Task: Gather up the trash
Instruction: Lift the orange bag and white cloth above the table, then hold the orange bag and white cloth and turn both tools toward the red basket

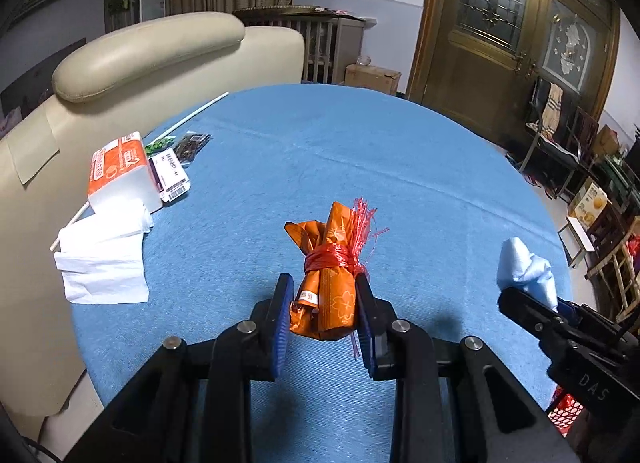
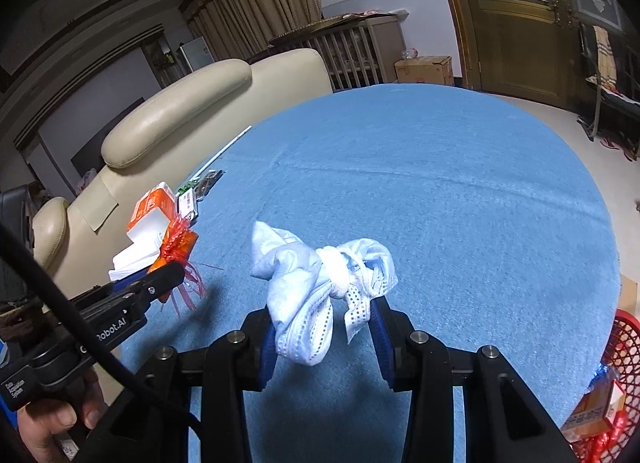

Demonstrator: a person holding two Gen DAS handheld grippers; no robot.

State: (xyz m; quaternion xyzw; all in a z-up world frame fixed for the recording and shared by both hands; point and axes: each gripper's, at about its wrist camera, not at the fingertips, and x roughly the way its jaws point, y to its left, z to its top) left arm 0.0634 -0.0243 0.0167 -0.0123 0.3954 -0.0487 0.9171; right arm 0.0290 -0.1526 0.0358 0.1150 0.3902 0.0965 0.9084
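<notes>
My left gripper (image 1: 323, 303) is shut on an orange wrapper bundle (image 1: 332, 263) tied with red plastic string, held above the blue tablecloth (image 1: 360, 167). My right gripper (image 2: 322, 327) is shut on a knotted white and pale blue face mask (image 2: 320, 275), also lifted off the cloth. In the left wrist view the right gripper (image 1: 532, 295) shows at the right edge with the mask (image 1: 524, 267) in it. In the right wrist view the left gripper (image 2: 168, 275) shows at the left with the orange bundle (image 2: 178, 243), and a hand (image 2: 52, 423) grips its handle.
An orange tissue pack (image 1: 120, 171), loose white tissues (image 1: 104, 259), small packets (image 1: 176, 171) and a white stick (image 1: 188, 119) lie at the table's left edge. A cream sofa (image 1: 140, 51) stands behind. A red mesh basket (image 2: 616, 367) with trash sits below the table's right edge.
</notes>
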